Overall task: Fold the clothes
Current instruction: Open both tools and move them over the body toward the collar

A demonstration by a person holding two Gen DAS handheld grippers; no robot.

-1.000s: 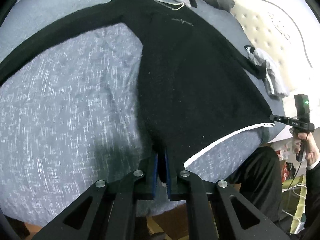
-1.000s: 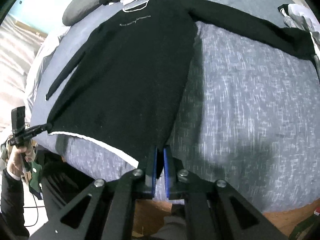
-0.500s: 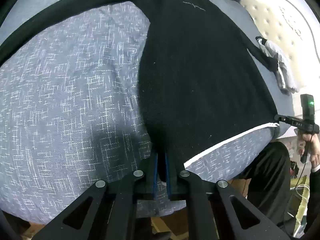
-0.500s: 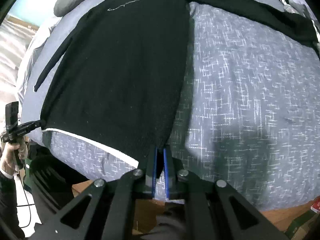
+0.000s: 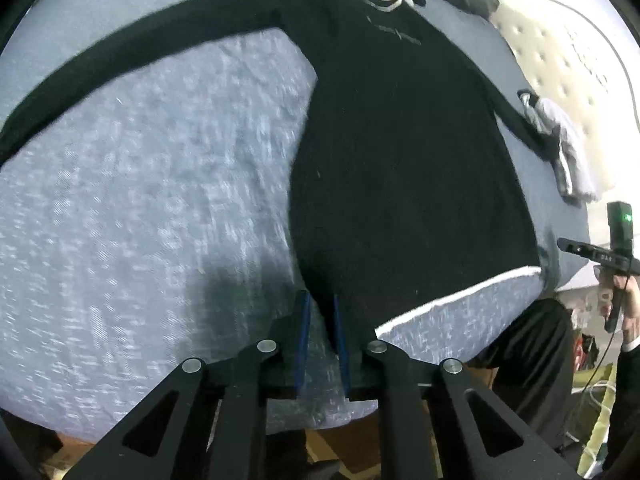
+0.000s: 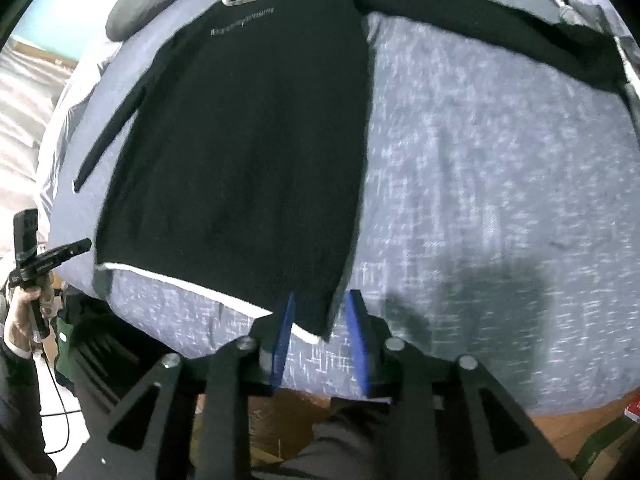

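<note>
Left wrist view: left hand-held gripper (image 5: 321, 322) points steeply down at the near edge of the bed with grey speckled cover (image 5: 140, 208). Jaws have just been opening; gap narrow, the hem corner of the one black long-sleeved knit sweater with white hem stripe (image 5: 400, 184) between the blue pads, lying loose. Sweater lies flat, long axis running from hem near the gripper to collar at the far side; one sleeve stretches left. A person's hand (image 5: 628, 304) holds the other device at right.

Right wrist view: right hand-held gripper (image 6: 320, 312) also points steeply down. Jaws have just been opening, moderately apart; the sweater's (image 6: 248, 152) other hem corner lies between them, unpinched. Second sleeve extends right.
</note>
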